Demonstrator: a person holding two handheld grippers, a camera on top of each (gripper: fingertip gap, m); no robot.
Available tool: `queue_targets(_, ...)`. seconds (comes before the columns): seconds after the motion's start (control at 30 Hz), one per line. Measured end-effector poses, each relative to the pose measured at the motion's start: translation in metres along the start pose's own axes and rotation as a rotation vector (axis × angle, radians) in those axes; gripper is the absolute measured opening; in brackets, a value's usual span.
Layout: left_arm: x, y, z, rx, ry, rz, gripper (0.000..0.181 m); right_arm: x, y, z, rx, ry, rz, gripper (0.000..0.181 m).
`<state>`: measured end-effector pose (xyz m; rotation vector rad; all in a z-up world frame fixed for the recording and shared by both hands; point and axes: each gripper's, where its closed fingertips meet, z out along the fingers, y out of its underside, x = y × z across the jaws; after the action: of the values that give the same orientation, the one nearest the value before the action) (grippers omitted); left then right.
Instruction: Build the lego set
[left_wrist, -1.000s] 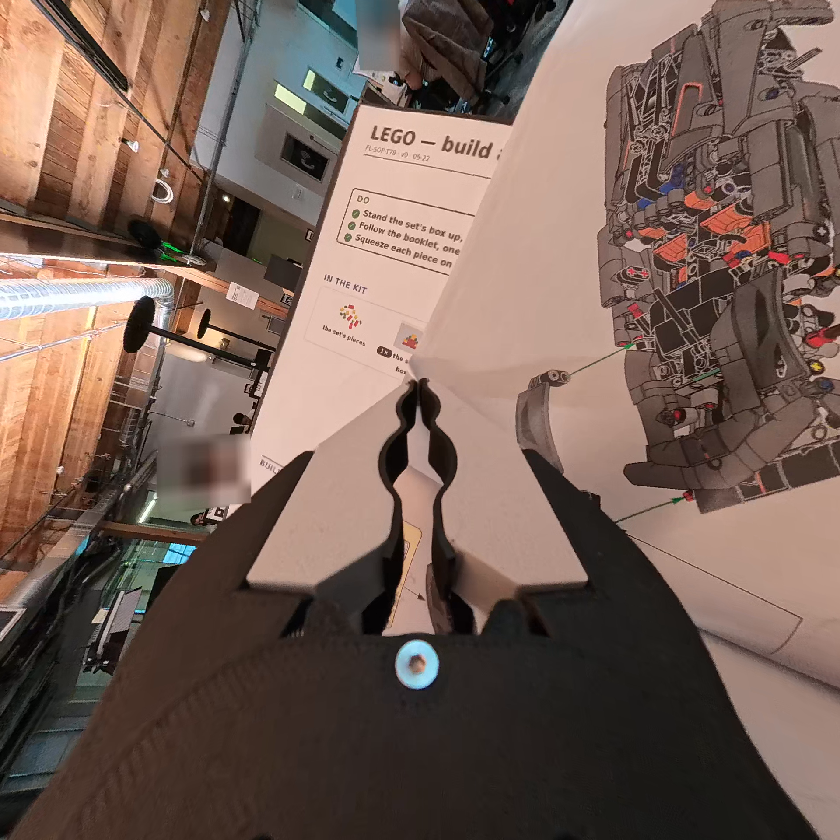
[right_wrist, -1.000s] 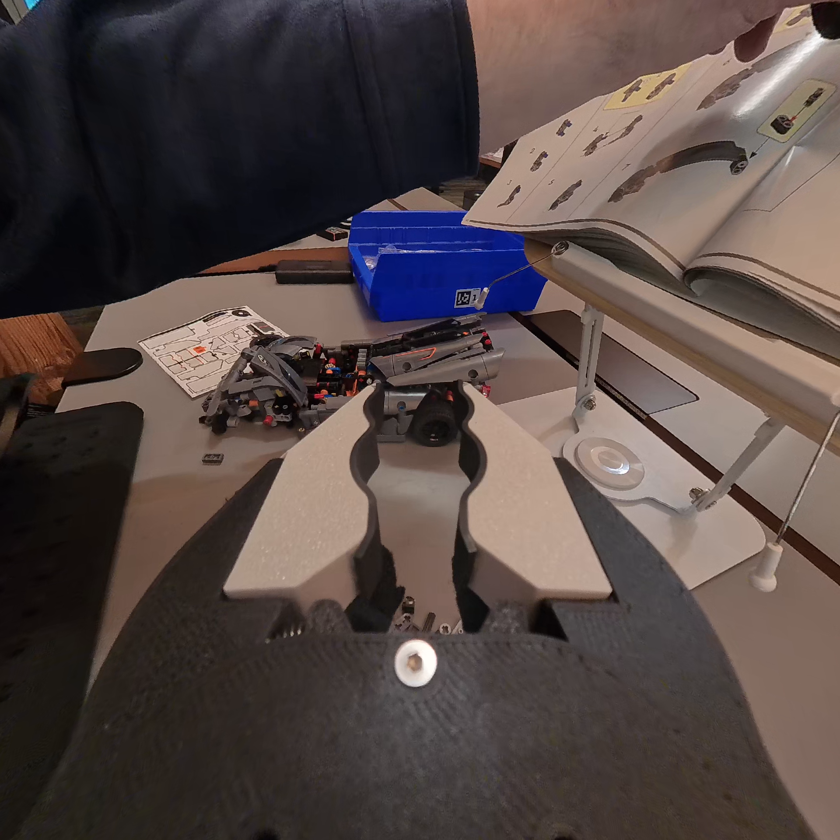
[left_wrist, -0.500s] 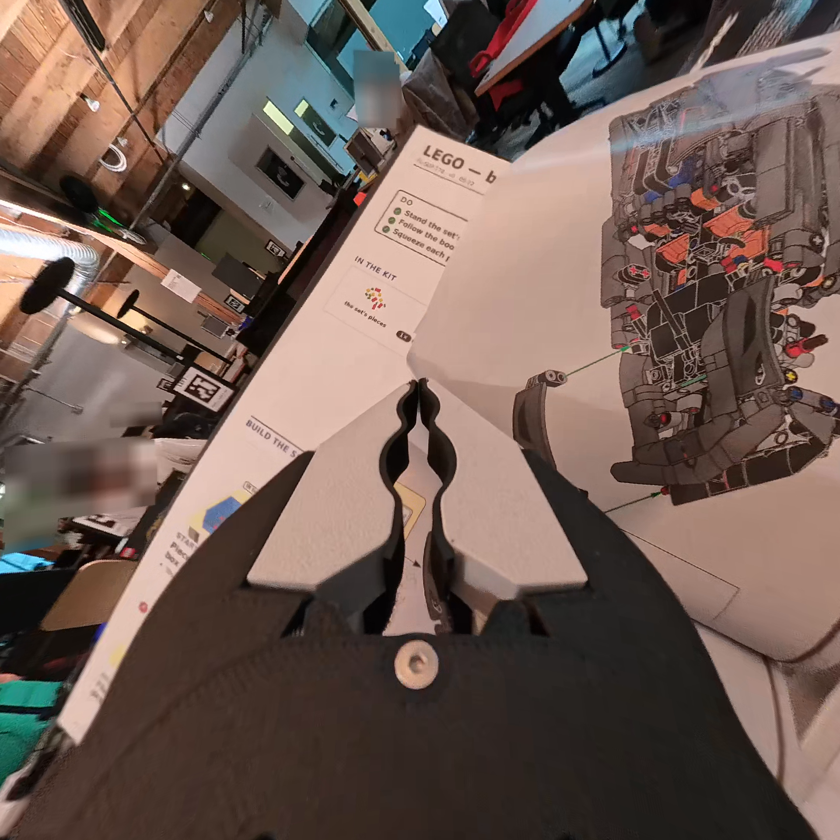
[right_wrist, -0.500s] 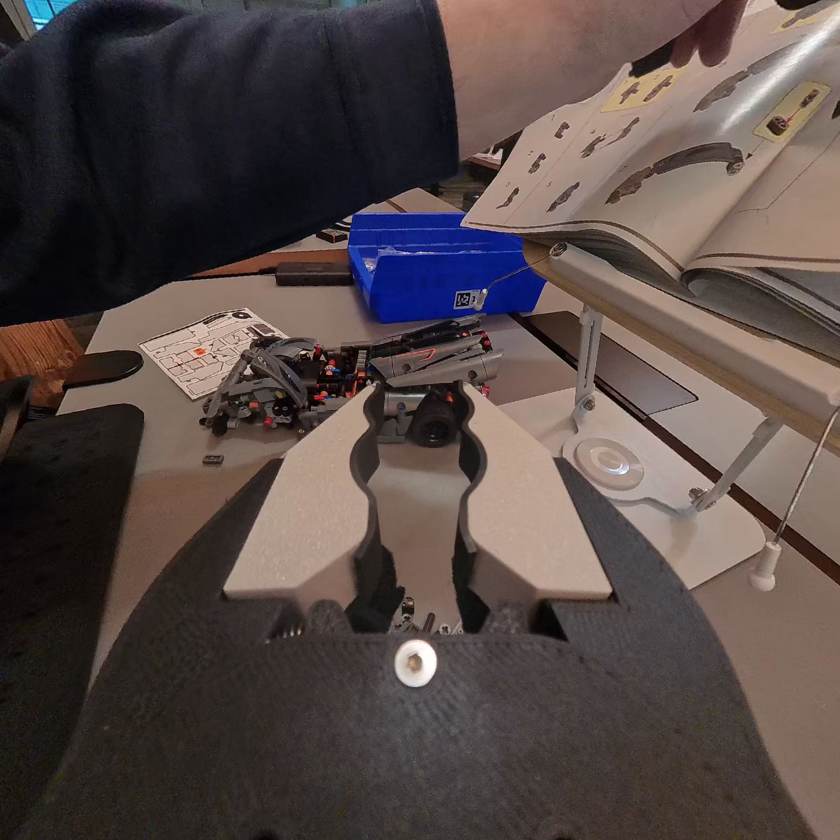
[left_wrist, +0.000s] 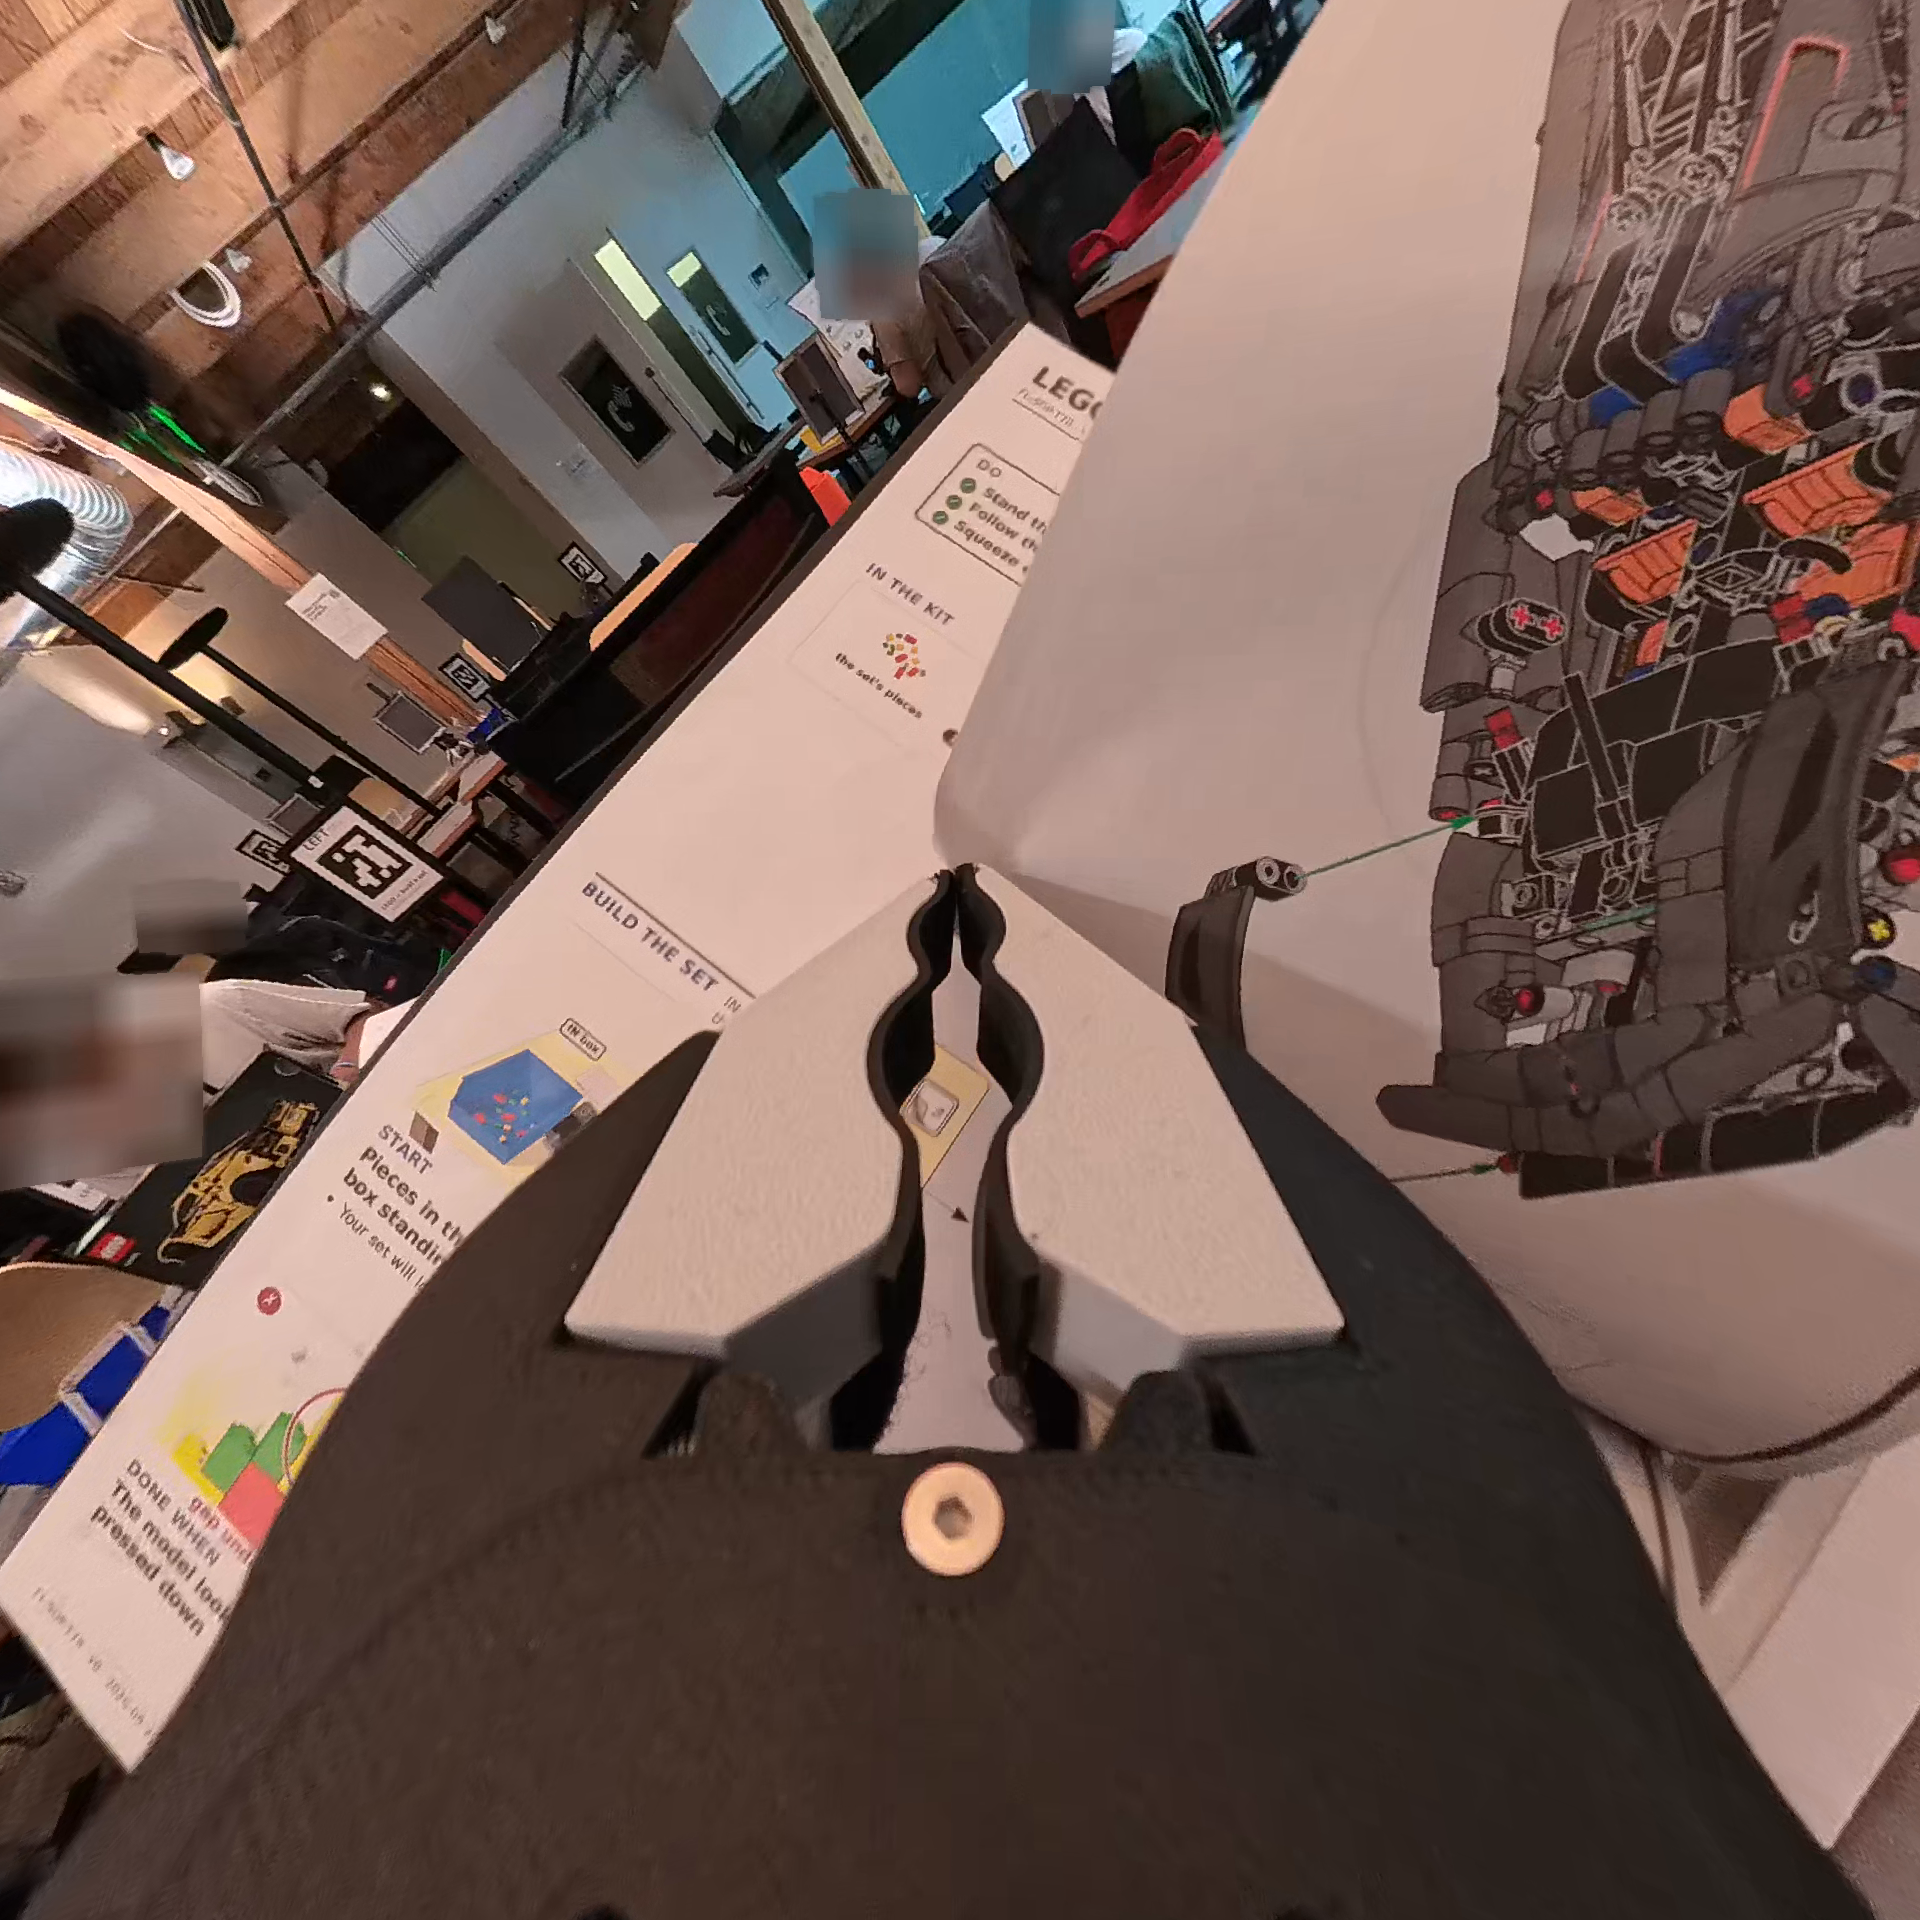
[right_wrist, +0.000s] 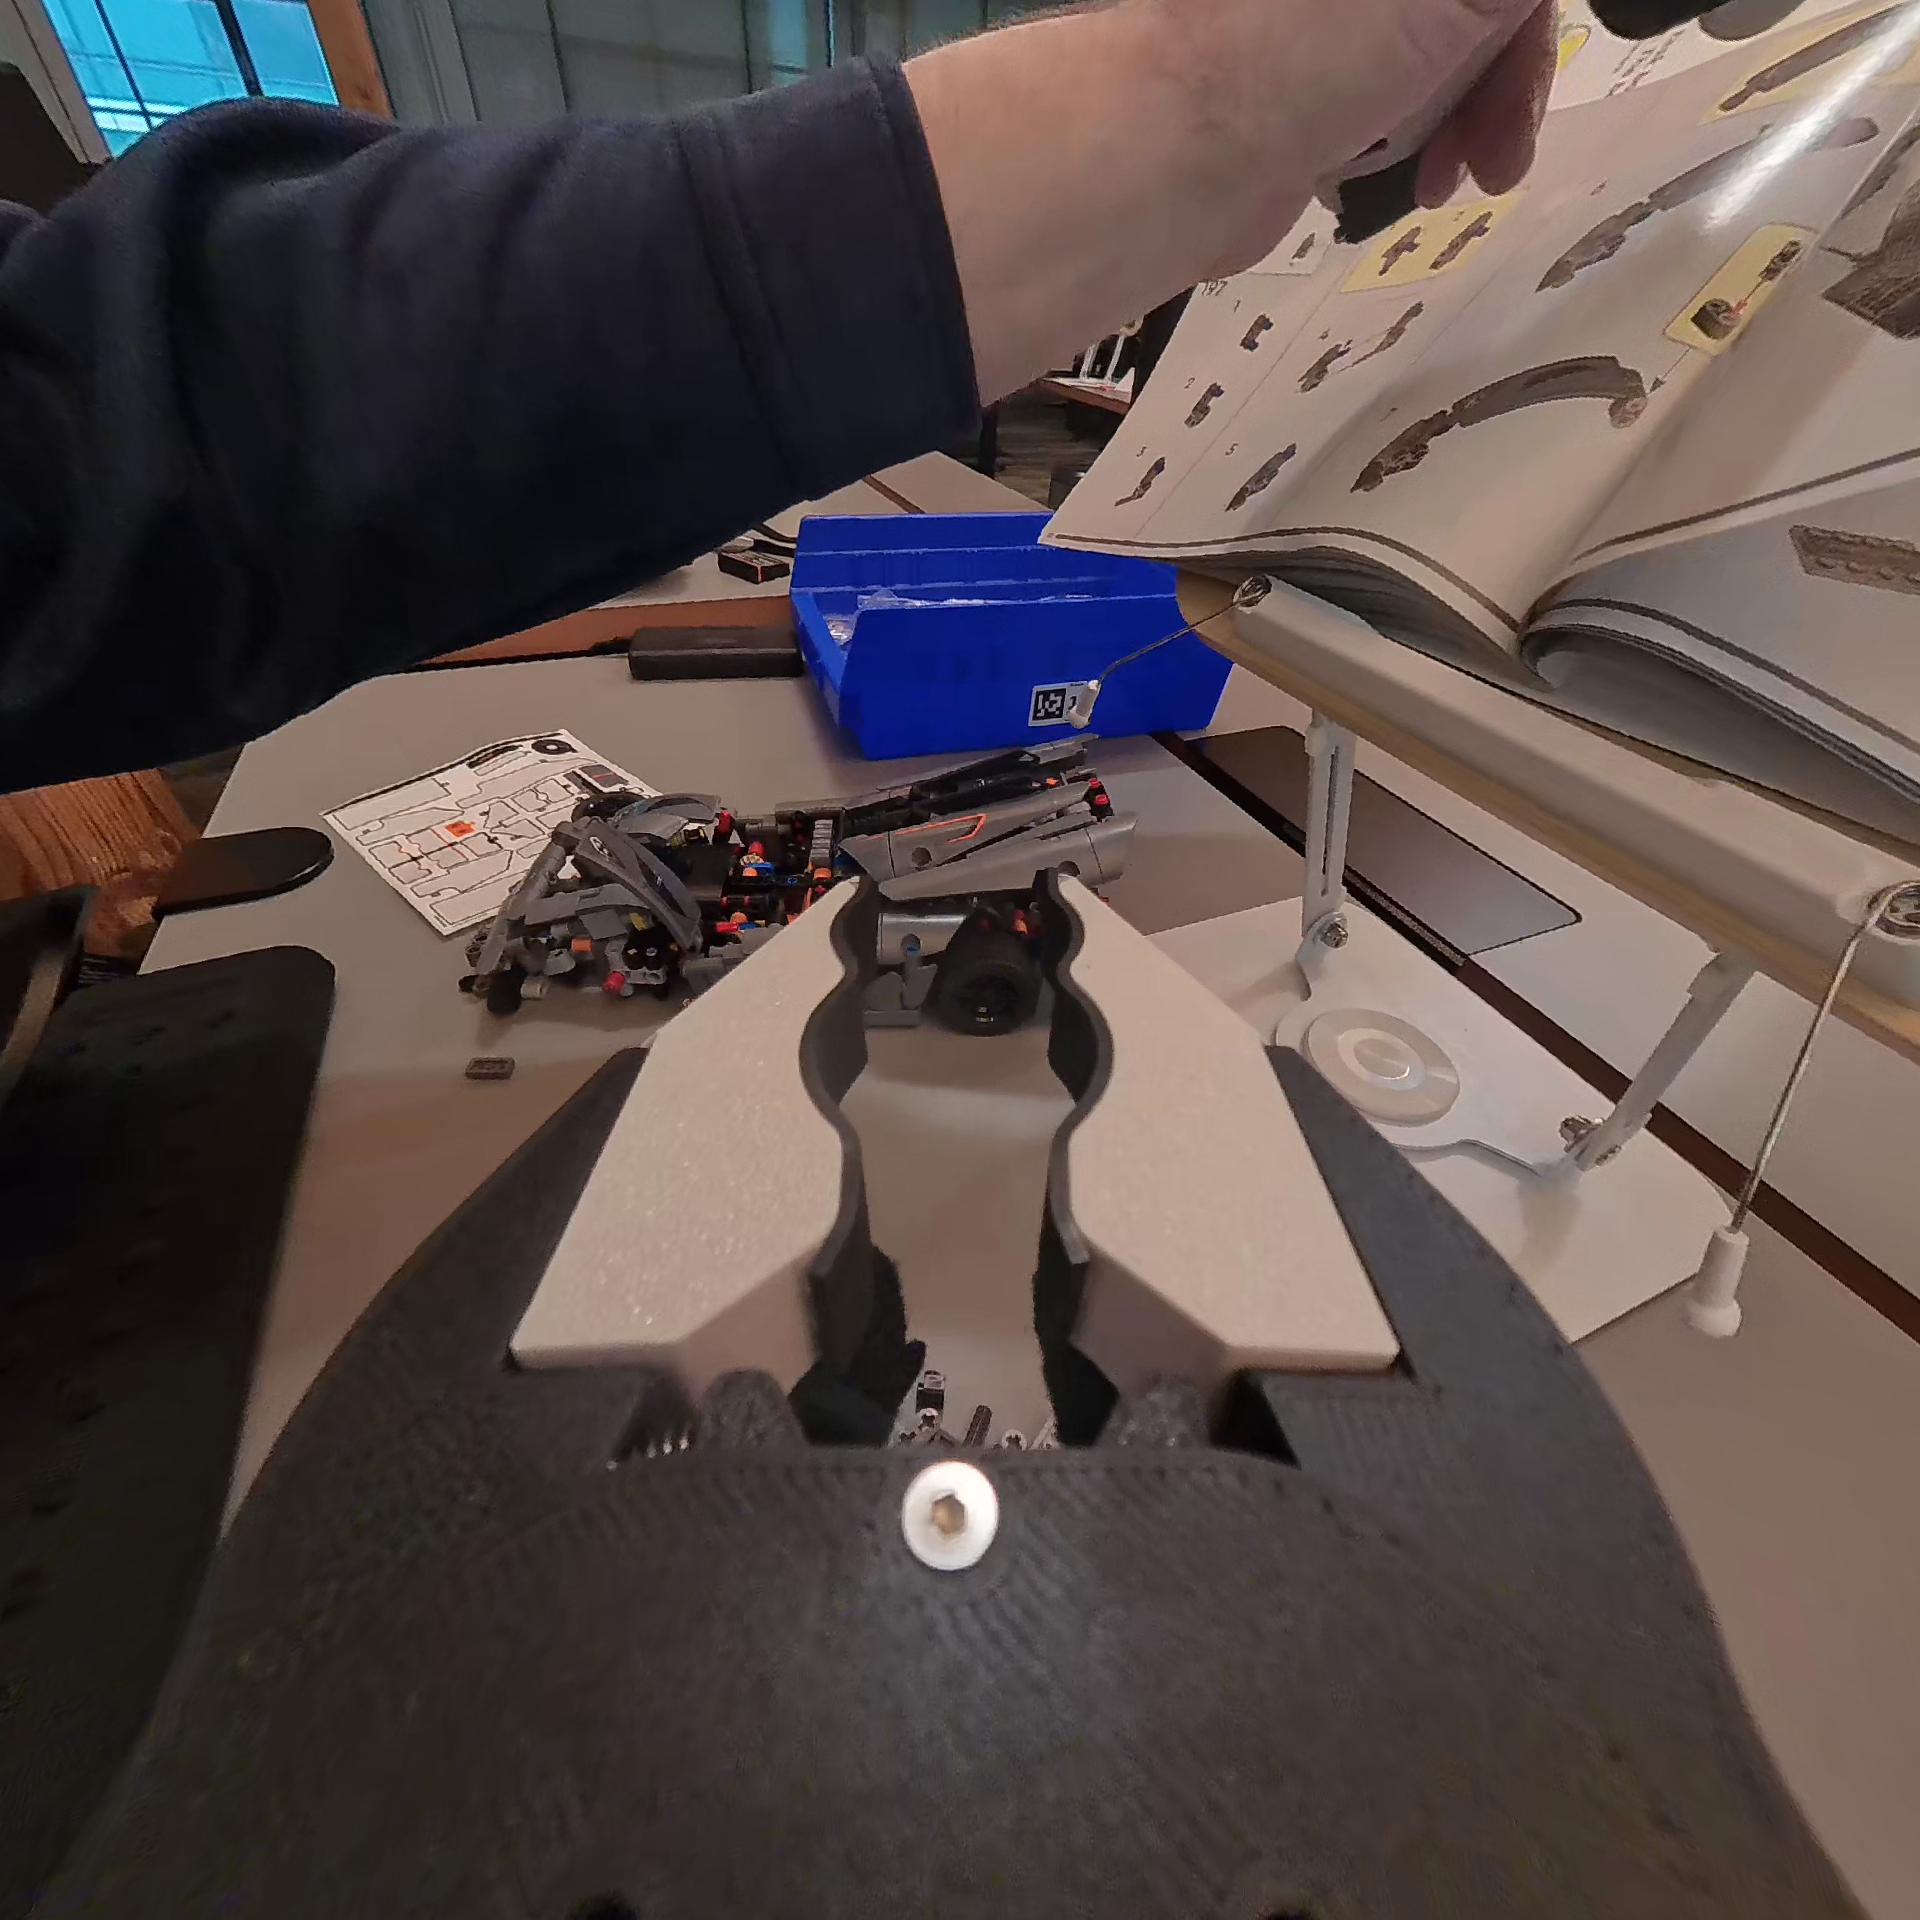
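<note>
Open lane low centre, crowded above and right

In the right wrist view, bare surface (right_wrist: 727, 1039) lies between the parted fingers of the right hand-held gripper (right_wrist: 951, 904), and it runs up to the half-built model (right_wrist: 810, 873) blocking mid-frame. A sleeved arm (right_wrist: 468, 364) spans the upper left; the booklet (right_wrist: 1558, 416) on its stand (right_wrist: 1455, 1101) fills the upper right; the blue bin (right_wrist: 935, 665) sits behind. In the left wrist view, a curled page (left_wrist: 1247, 623) walls off the right half.

One half-built model car (right_wrist: 790, 873), one blue bin (right_wrist: 997, 634), one open booklet (right_wrist: 1558, 416), one stand (right_wrist: 1455, 1091), one sticker sheet (right_wrist: 468, 821), one loose piece (right_wrist: 488, 1067).
</note>
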<state>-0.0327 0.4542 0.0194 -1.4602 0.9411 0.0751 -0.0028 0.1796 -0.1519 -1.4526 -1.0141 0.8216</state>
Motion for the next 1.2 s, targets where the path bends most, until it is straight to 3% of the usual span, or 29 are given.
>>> queue_targets(0.13, 0.015, -0.004, 0.009, -0.042, 0.024, 0.007, 0.0, 0.001, 0.0, -0.001, 0.0, 0.003, 0.002, 0.029)
queue_targets(0.23, 0.028, -0.006, 0.012, -0.078, 0.011, 0.112, 0.01, 0.002, 0.001, -0.001, -0.002, 0.005, 0.002, 0.028)
queue_targets(0.43, 0.03, -0.004, -0.019, -0.181, -0.031, 0.337, 0.028, 0.003, 0.001, -0.001, -0.002, 0.005, 0.009, 0.028)
queue_targets(0.53, 0.036, 0.012, -0.039, -0.261, 0.027, 0.374, 0.021, 0.002, 0.001, -0.001, -0.003, 0.003, 0.008, 0.029)
queue_targets(0.63, 0.063, 0.033, -0.042, -0.297, 0.173, 0.358, 0.016, 0.001, 0.002, 0.001, -0.011, 0.001, 0.001, 0.029)
queue_targets(0.87, 0.089, 0.063, -0.028, -0.355, 0.161, 0.435, 0.009, 0.011, 0.008, -0.003, -0.033, 0.033, -0.005, 0.029)
queue_targets(1.07, 0.076, 0.055, -0.078, -0.262, 0.168, 0.289, 0.019, 0.017, 0.005, -0.008, -0.011, 0.048, 0.015, 0.029)
queue_targets(1.2, 0.076, 0.08, -0.125, -0.313, 0.152, 0.313, 0.024, 0.017, 0.008, -0.005, -0.023, 0.044, 0.015, 0.029)
